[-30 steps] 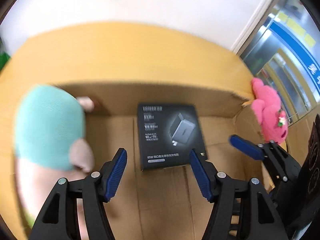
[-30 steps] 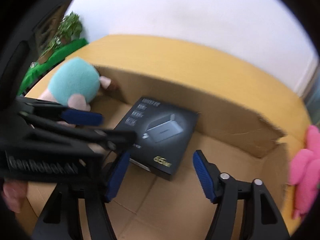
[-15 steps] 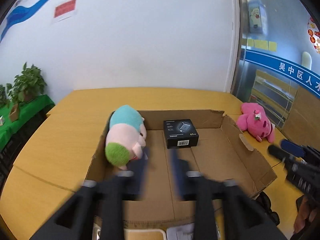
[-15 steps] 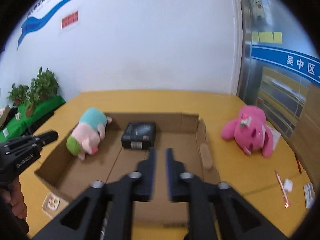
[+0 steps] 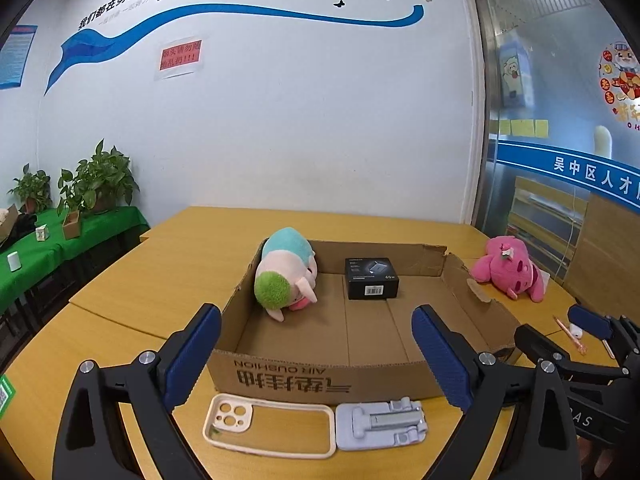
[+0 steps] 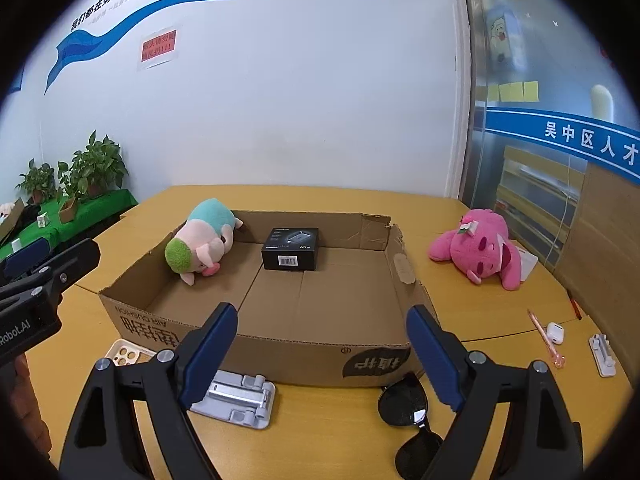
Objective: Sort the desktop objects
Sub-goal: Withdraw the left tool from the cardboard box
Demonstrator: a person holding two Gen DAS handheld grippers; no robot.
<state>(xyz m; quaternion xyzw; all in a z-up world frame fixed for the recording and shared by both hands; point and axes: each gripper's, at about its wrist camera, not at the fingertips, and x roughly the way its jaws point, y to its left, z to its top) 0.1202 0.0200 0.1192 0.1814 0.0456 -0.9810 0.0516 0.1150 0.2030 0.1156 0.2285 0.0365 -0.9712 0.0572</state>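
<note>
Both sets of fingers are spread wide with nothing between them, and they've just been opening up. Left gripper hangs over the near edge of the yellow worktop; straight ahead of its fingers sits the cardboard box, with "AIR CUSHION" printed upside down on the near wall. Just below the fingers, touching side by side, lie a cream phone case and a grey phone stand.

Right gripper points at the same box from a bit further right. Inside, beyond the fingers, a pastel plush lies in the far left corner and a black charger box marked "65W" sits beside it. Sunglasses lie near the right finger, outside the box. Well off to the right of the fingers: a pink plush, a pink pen and a white earbud case. The other tool's body reads "Robot.AI".
</note>
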